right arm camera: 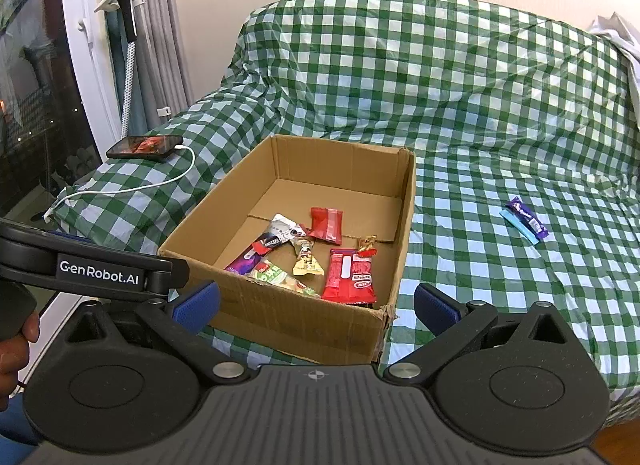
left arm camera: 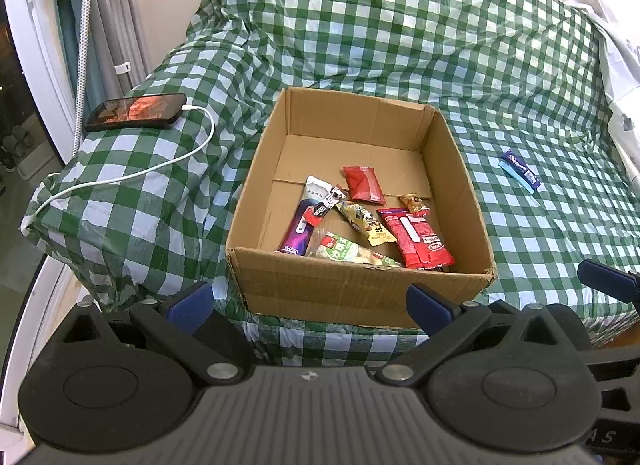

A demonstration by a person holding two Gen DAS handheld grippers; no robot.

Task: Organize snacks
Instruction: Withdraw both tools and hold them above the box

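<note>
Phone [left arm camera: 136, 111] w/ cable [left arm camera: 132, 175] left of box [left arm camera: 360, 289].

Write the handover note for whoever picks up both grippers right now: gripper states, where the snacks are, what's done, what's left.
Left gripper: open, empty, held in front of the box's near wall.
Right gripper: open, empty, by the box's near right corner.
Cardboard box: on the checked cloth, already holding several snack packs, among them the red wafer pack and the small red pouch.
Left: one purple-and-blue bar lies alone on the cloth to the right of the box. The right gripper looks nearer to it.
Phone and its cable are not part of the job.
</note>
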